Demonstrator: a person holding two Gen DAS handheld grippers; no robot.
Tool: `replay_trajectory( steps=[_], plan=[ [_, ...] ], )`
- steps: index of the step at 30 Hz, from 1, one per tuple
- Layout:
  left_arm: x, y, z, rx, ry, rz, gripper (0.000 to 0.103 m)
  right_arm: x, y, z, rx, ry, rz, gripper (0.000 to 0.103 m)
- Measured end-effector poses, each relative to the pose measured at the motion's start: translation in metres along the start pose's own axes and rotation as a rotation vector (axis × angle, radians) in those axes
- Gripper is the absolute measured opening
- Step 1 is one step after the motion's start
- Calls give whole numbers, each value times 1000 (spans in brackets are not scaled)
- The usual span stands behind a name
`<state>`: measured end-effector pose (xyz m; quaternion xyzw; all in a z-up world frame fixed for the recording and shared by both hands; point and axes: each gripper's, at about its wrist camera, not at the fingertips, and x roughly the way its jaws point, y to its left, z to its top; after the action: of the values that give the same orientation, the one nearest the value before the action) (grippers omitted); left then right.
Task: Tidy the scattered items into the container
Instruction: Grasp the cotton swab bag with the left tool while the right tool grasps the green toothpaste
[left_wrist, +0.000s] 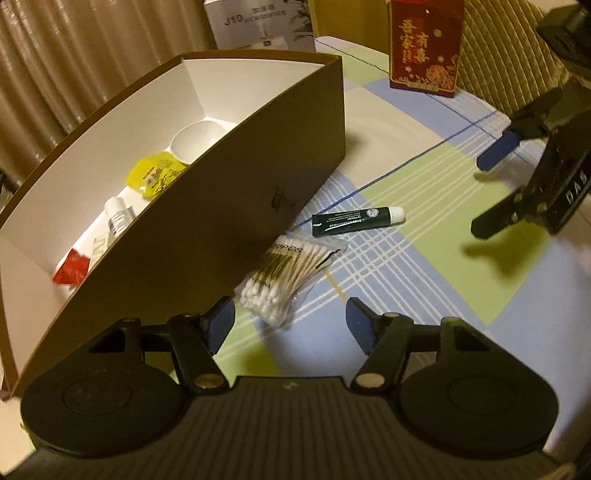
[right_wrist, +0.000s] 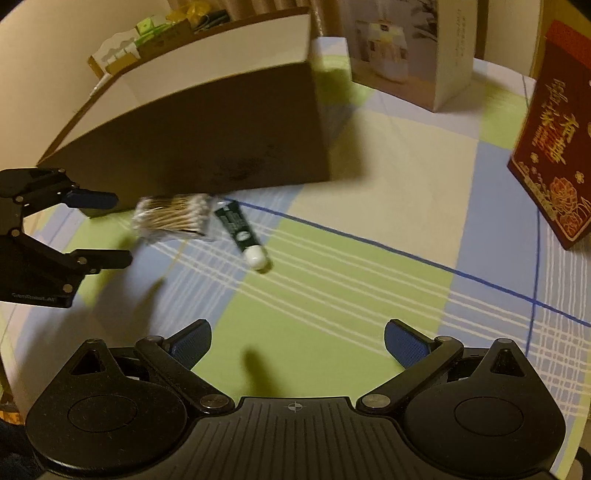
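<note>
Left wrist view: clear bag of wooden cotton swabs (left_wrist: 286, 278) lies just ahead of the spread, empty left gripper (left_wrist: 290, 326), long axis diagonal against the brown cardboard box (left_wrist: 258, 177); right gripper (right_wrist: 297, 345), also spread and empty, sits farther off.

Bagged cotton swabs (left_wrist: 286, 278) and green tube (left_wrist: 354, 220) beside brown box (left_wrist: 236, 206).

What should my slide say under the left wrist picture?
Open left tongs above the cotton swab bag, beside the brown box and green tube.

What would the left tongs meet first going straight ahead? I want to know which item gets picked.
Probably the bag of cotton swabs, lying just ahead between the open left tongs, beside the brown box. Depth is hard to judge.
</note>
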<state>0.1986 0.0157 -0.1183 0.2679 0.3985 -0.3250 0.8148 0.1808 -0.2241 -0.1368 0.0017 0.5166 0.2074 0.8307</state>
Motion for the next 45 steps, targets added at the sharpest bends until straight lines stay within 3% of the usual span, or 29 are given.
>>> replay_trajectory(
  steps=[9, 15, 18, 27, 31, 34, 39, 42, 45],
  plan=[
    [28, 1, 11, 48, 7, 0, 58, 3, -17, 12, 22, -15, -15, 103],
    [33, 0, 7, 65, 22, 9, 25, 7, -15, 12, 22, -14, -6, 103],
    [26, 2, 1, 42, 35, -37, 20, 9, -13, 10, 24, -11, 0, 103],
    [6, -7, -16, 65, 110, -72, 20, 5, -10, 5, 32, -22, 14, 103],
    [-3, -4, -13, 31, 82, -59, 24, 4, -9, 3, 32, -24, 16, 103],
    [4, -2, -7, 12, 84, -44, 33, 3, -6, 2, 27, -23, 17, 103],
    [24, -4, -3, -10, 106, -71, 34, -1, -2, 0, 14, -29, 25, 103],
    [24, -3, -6, -40, 104, -71, 24, -3, 0, -1, 8, -33, 34, 103],
    [21, 3, -12, -78, 116, -40, 21, -4, 4, -2, -11, -54, 50, 103]
  ],
)
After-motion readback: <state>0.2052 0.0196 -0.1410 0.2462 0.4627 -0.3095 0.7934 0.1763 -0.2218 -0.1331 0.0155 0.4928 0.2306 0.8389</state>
